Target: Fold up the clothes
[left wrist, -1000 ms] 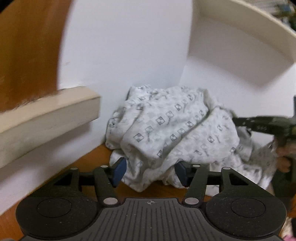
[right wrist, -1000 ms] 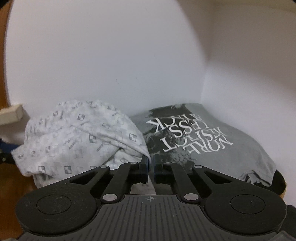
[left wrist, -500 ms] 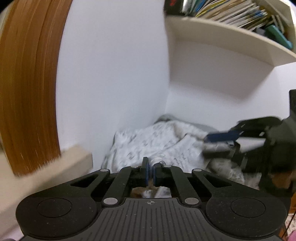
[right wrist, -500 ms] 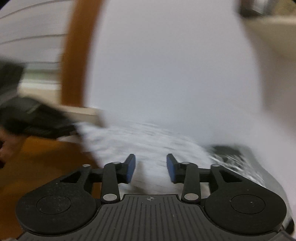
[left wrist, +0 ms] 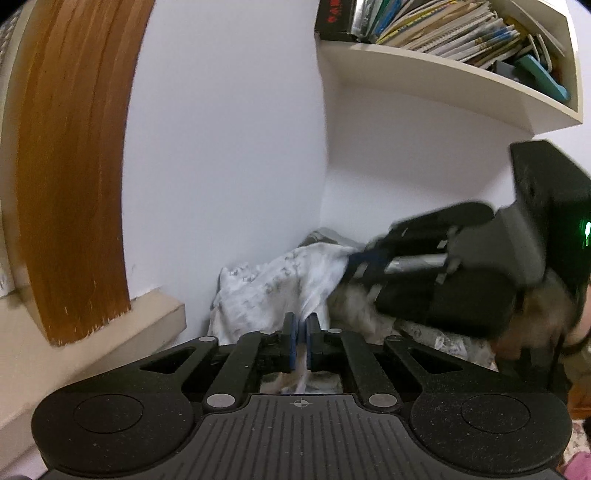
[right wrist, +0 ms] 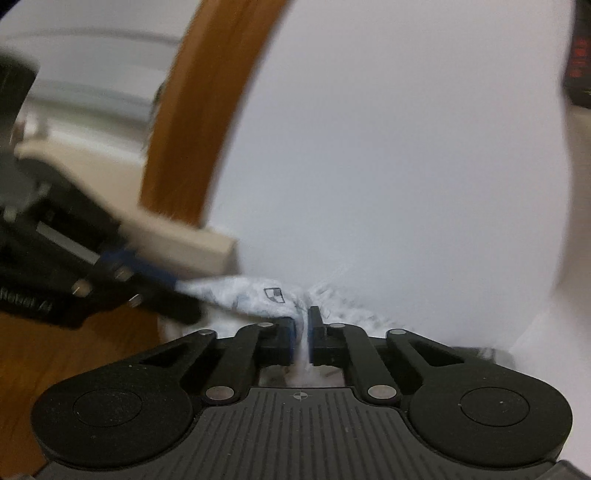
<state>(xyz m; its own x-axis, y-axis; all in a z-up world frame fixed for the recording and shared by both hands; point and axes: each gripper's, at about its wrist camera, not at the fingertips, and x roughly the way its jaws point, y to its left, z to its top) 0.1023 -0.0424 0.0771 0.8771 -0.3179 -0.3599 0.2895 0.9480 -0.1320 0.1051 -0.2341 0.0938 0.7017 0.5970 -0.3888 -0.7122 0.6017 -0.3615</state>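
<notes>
White walls [left wrist: 229,147] meet in a corner and fill most of both views, with a curved strip of orange-brown wood [left wrist: 70,166] running down the left side and a cream ledge [left wrist: 110,328] sticking out below it. Up top right in the left wrist view there's a cream shelf [left wrist: 443,77] crammed with books and magazines [left wrist: 454,26]. Brown wooden table [right wrist: 74,354] shows at lower left in the right wrist view, pretty blurry. Task item is the white patterned garment [left wrist: 280,284], bunched up in the corner against the wall and pulled into a stretched band between the two tools; you can make out one little square print on it in the right view [right wrist: 258,295]. Behind it, tucked right into the corner, a bit of a dark grey garment [left wrist: 321,236] peeks out. Left gripper [left wrist: 301,332] has its blue pads pressed nearly together with a fold of the white fabric pinched between them. Right gripper [right wrist: 303,325] is the same deal, narrow and clamped on another fold of that cloth, fabric running down through the gap. Each one shows up in the other's camera too, motion-smeared, blue tips on the cloth. A hand [left wrist: 532,314] is behind the right one, too blurred to say much.
</notes>
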